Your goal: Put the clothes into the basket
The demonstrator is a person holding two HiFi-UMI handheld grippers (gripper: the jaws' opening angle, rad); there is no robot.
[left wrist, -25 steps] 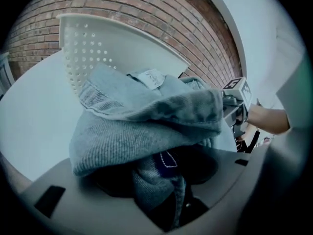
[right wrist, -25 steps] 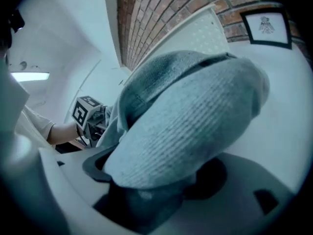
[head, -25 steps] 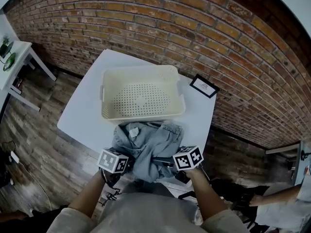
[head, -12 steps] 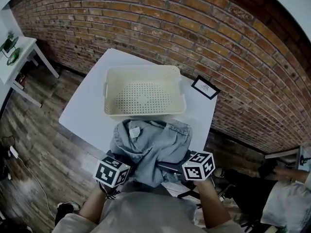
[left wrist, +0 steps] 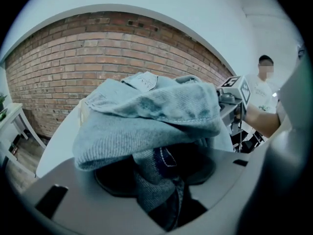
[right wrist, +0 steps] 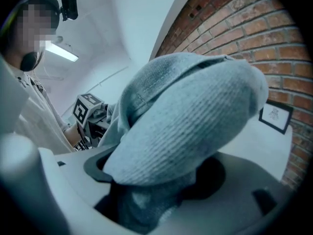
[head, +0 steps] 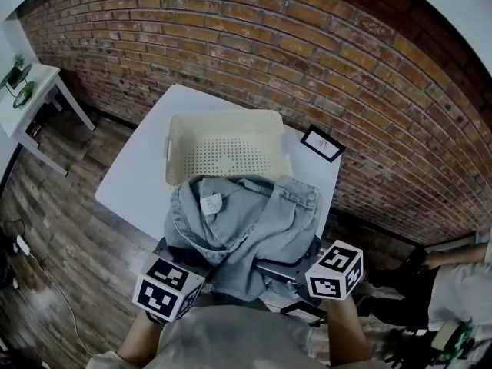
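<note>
– Denim shirt (head: 246,225), pale blue: where is it?
– Bunched up between the two grippers, over the near edge of the white table (head: 127,187). In the head view its far edge covers the near rim of the cream perforated basket (head: 178,141); whether it touches the rim I cannot tell.
– And the left gripper (left wrist: 161,180)?
– Its jaws have just been closing, and they pinch a dark fold of the denim. The rest is heaped over them.
– The right gripper (right wrist: 154,192)?
– Clamped on another fold, with cloth billowing above its jaws.
– Anything beside the basket?
– A small black-framed card (head: 322,142), just to its right.
</note>
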